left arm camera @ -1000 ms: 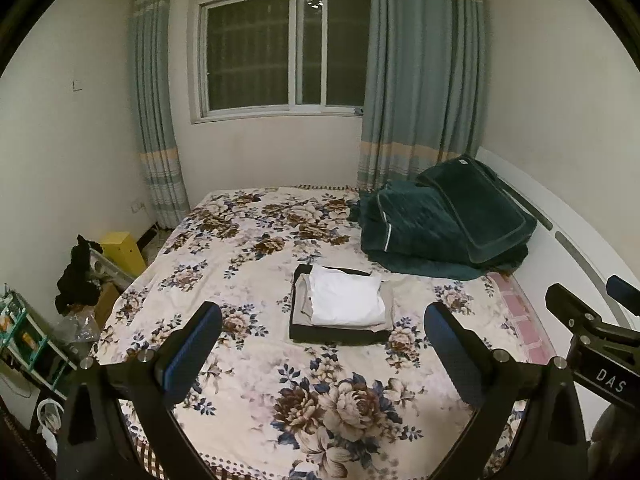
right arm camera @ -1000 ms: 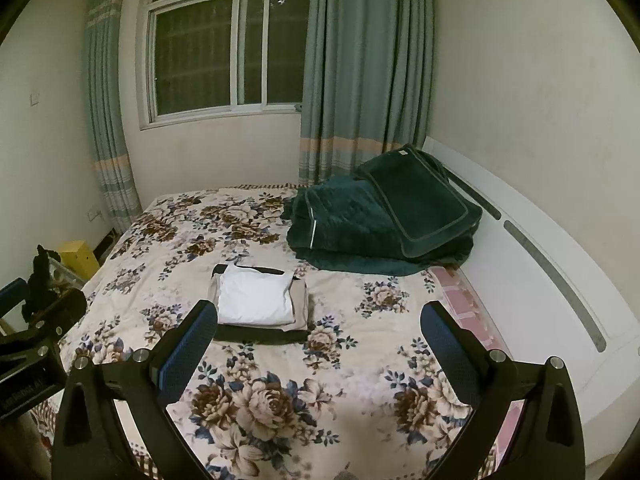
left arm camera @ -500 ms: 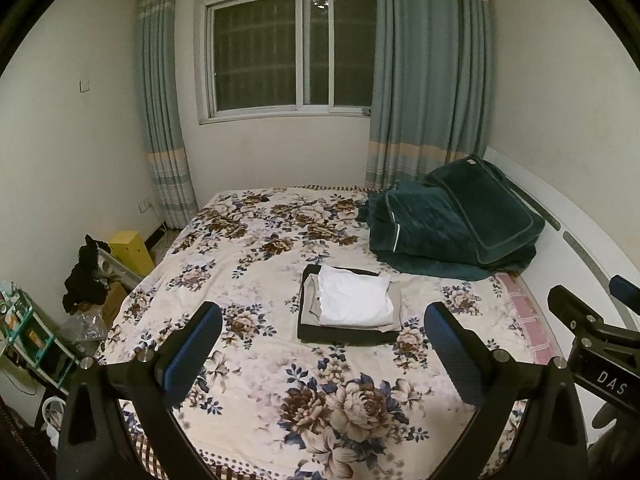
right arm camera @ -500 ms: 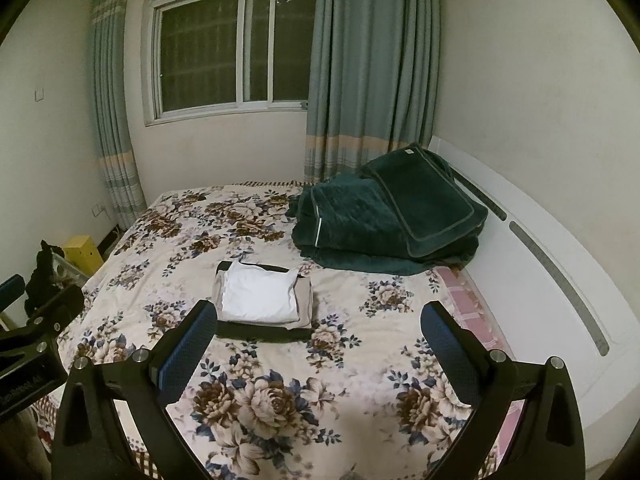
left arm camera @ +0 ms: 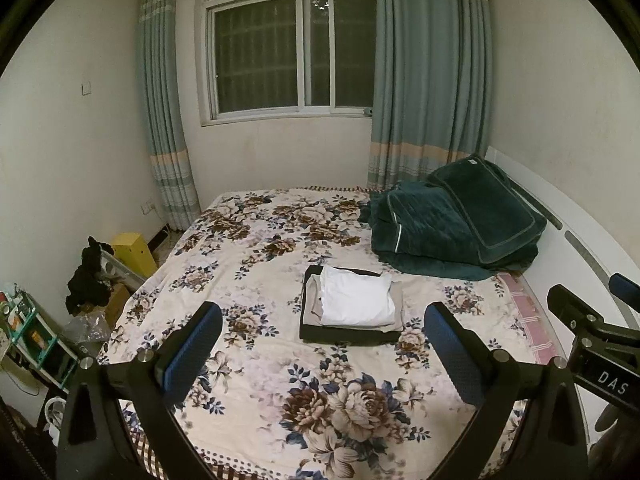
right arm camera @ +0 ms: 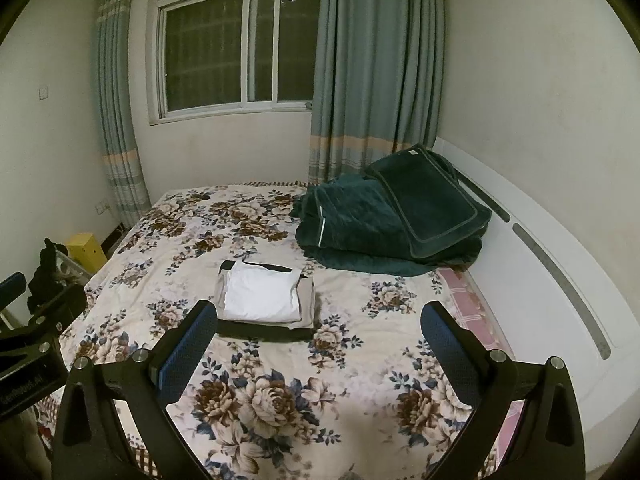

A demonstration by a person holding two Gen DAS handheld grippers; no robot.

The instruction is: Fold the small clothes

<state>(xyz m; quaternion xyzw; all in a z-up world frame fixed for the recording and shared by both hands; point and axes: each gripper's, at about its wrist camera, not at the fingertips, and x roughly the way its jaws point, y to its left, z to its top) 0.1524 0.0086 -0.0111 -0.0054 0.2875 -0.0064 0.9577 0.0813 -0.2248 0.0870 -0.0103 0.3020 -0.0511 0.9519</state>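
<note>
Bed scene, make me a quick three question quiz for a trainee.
1. True or false: the white garment lies on top of the folded stack.
2. The dark green blanket sits where? A) beside the headboard B) on the floor C) on the windowsill
3. Fill in: both the left tongs and right tongs are ____ and hold nothing.

Key: 1 true; 2 A; 3 open.

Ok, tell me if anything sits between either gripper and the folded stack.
Nothing visible does. The folded stack lies alone mid-bed, with only bare floral bedspread between it and the open left gripper and right gripper. The green quilt sits beyond it, toward the headboard, off both paths.
</note>
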